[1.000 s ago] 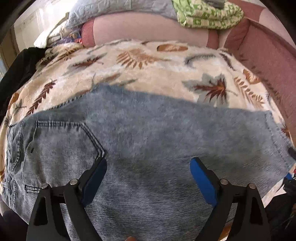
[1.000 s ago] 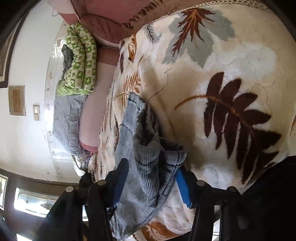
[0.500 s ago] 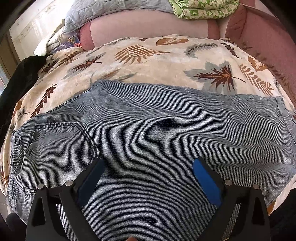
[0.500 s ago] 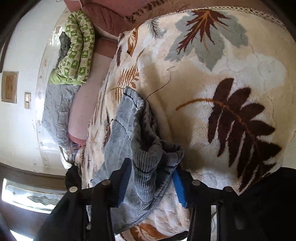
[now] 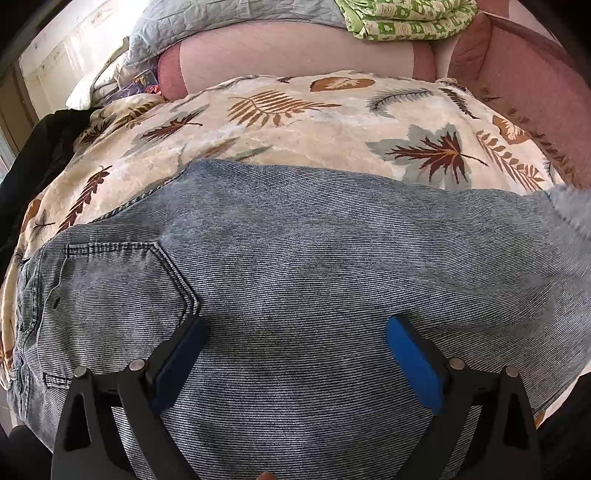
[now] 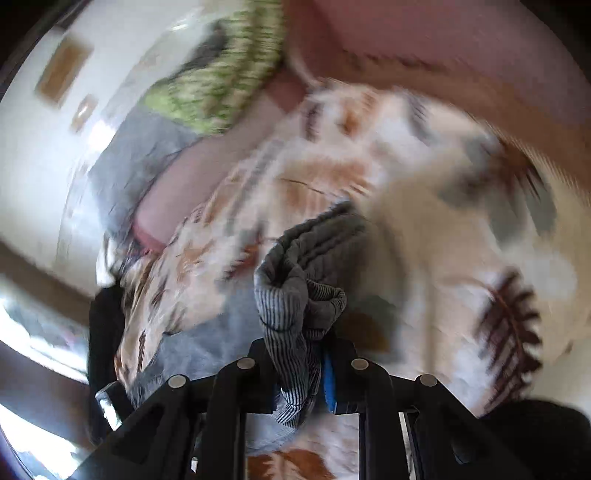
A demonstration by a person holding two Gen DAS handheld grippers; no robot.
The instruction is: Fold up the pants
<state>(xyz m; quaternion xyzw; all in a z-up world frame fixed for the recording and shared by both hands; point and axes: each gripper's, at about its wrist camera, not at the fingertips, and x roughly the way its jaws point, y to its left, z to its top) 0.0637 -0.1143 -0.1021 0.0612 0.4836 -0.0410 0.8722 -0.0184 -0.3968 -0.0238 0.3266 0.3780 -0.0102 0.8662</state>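
A cream plush blanket printed with brown and grey leaves (image 5: 295, 122) covers the seat of a pink upholstered sofa (image 5: 295, 48). On the sofa's back lie a green-and-white patterned folded cloth (image 5: 406, 16) and, to its left, a pale grey quilted cover (image 5: 229, 18); a black garment (image 5: 40, 147) hangs off the blanket's left edge. No container is in view.

The faded blue denim pants (image 5: 314, 258) lie flat across the blanket, back pocket toward the left and leg running to the right, where the far end lifts off the blanket in a blur.

The left gripper (image 5: 293, 349) points steeply down over the middle of the pants, its blue-padded fingers (image 5: 413, 365) spread wide and released, with flat denim beneath them but nothing pinched.

In the right wrist view, heavily blurred, the right gripper (image 6: 301, 373) is tilted downward and its fingers are closing on a bunched fold of the pants' hem end (image 6: 291, 295), which stands up between them, clear of the blanket.
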